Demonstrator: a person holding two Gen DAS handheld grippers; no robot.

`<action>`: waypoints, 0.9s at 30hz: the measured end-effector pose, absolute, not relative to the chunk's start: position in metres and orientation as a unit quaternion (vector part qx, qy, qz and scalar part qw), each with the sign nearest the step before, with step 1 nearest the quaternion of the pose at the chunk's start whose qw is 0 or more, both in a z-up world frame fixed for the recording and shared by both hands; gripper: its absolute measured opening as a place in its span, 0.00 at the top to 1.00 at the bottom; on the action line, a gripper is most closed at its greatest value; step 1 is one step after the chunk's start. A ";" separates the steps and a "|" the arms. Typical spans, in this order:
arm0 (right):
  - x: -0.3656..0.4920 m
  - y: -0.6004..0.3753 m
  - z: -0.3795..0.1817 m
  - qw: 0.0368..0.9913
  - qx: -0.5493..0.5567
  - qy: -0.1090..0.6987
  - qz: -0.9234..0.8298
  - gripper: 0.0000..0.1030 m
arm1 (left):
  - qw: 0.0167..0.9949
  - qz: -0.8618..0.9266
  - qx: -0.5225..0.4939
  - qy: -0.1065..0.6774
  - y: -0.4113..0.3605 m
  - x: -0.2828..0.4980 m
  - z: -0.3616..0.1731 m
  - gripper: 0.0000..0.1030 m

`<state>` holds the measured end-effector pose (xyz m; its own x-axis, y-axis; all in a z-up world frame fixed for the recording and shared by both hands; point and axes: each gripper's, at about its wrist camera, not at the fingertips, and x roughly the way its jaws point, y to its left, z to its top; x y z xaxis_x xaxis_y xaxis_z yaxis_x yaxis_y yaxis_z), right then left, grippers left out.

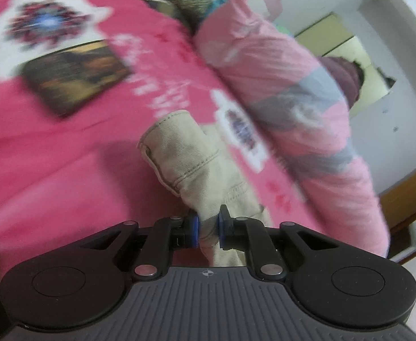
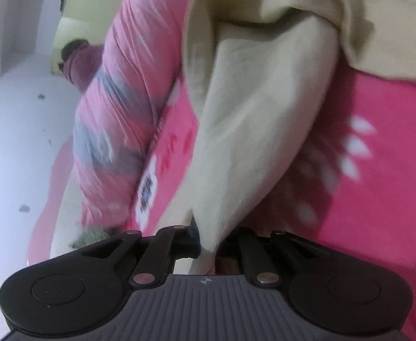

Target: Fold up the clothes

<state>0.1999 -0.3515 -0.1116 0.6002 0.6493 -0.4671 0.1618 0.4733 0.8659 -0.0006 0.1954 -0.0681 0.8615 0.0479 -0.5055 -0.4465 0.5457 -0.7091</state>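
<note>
1. Two hand-held grippers are seen over a bright pink bedspread (image 1: 51,170), which fills most of what lies ahead of both; a rolled pink-and-grey quilt (image 1: 293,99) lies along it, ahead and to the right of the left hand-held gripper (image 1: 209,228) and ahead and to the left of the right hand-held gripper (image 2: 210,244).

2. One beige garment (image 2: 250,113) is the task's thing in view. It rises up and away from the right hand-held gripper in a long hanging drape, with a bunched mass at the top of that view, so it is judged to be lifted rather than spread flat.

3. A stitched, hemmed part of the same beige cloth stands just ahead of the left hand-held gripper, whose blue pads (image 1: 194,231) are clenched on a narrow fold of it.

4. The right hand-held gripper appears clamped on the garment's lower end, though its pads are mostly hidden by cloth.

5. For a clean fold, the cloth between the two grips is best kept taut and level, so that seams line up before anything is laid down.

6. Both views are blurred; which part of the garment each grip holds cannot be told, so the stage of folding is left open.

7. A dark rectangular card or book (image 1: 77,76) lies well ahead and to the left of the left hand-held gripper; it should be kept out from under the cloth.
</note>
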 end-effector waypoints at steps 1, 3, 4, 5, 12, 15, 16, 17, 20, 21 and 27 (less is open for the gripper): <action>0.194 -0.354 -0.114 0.748 0.484 0.425 0.161 0.93 | 0.853 0.149 -0.443 0.232 0.192 -0.008 -0.075 0.86; 0.181 -0.359 -0.119 0.742 0.477 0.444 0.157 0.86 | 0.881 0.144 -0.386 0.233 0.184 -0.017 -0.076 0.80; 0.184 -0.362 -0.125 0.735 0.474 0.462 0.147 0.81 | 0.894 0.141 -0.358 0.231 0.181 -0.020 -0.072 0.78; 0.184 -0.364 -0.126 0.729 0.476 0.470 0.147 0.81 | 0.903 0.139 -0.337 0.229 0.180 -0.023 -0.067 0.73; 0.152 -0.342 -0.038 0.815 0.282 0.465 0.201 0.58 | 0.929 0.151 -0.295 0.163 0.224 -0.065 -0.036 0.58; 0.160 -0.290 -0.003 0.845 0.199 0.425 0.258 0.58 | 0.930 0.137 -0.296 0.172 0.243 -0.053 -0.037 0.43; 0.165 -0.265 0.007 0.853 0.171 0.405 0.282 0.58 | 0.929 0.131 -0.297 0.177 0.249 -0.048 -0.038 0.41; 0.171 -0.241 0.018 0.859 0.143 0.385 0.305 0.57 | 0.927 0.127 -0.303 0.180 0.255 -0.042 -0.040 0.40; 0.187 -0.168 0.050 0.869 0.058 0.321 0.372 0.57 | 0.919 0.118 -0.324 0.193 0.266 -0.021 -0.049 0.40; 0.195 -0.138 0.044 0.861 0.036 0.318 0.395 0.57 | 0.918 0.112 -0.324 0.199 0.267 -0.014 -0.052 0.40; 0.228 0.028 -0.002 0.807 -0.120 0.289 0.502 0.58 | 0.920 0.105 -0.312 0.214 0.261 0.000 -0.061 0.69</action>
